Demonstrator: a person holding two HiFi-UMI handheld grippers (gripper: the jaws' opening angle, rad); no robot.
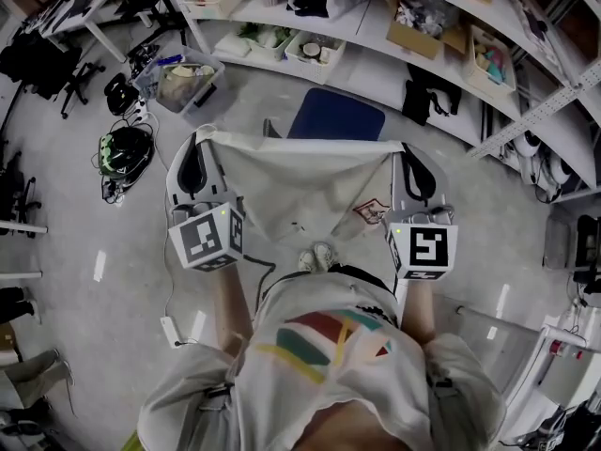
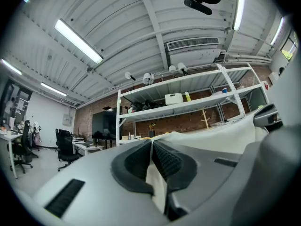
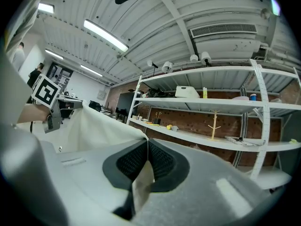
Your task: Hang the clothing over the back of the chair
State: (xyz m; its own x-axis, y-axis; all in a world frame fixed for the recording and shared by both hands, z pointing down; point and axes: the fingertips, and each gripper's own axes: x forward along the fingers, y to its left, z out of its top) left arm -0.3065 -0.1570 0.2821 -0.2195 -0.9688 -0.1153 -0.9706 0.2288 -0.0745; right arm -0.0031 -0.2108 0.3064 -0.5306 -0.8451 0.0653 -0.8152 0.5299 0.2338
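A cream-white garment (image 1: 300,188) with a small red print hangs spread between my two grippers, held up by its top corners. My left gripper (image 1: 203,139) is shut on the left corner; cloth is pinched between its black pads (image 2: 164,161). My right gripper (image 1: 404,150) is shut on the right corner, and the fabric edge (image 3: 141,185) runs between its pads. The blue chair (image 1: 336,117) stands just beyond the stretched top edge, its seat mostly hidden behind the cloth. Both gripper views look upward at the ceiling and shelves.
Long white shelves (image 1: 376,36) with boxes and bins run behind the chair. A clear bin (image 1: 178,81), a helmet (image 1: 124,150) and cables lie on the floor at left. Office chairs (image 1: 38,64) stand far left. My own feet (image 1: 315,257) show below the garment.
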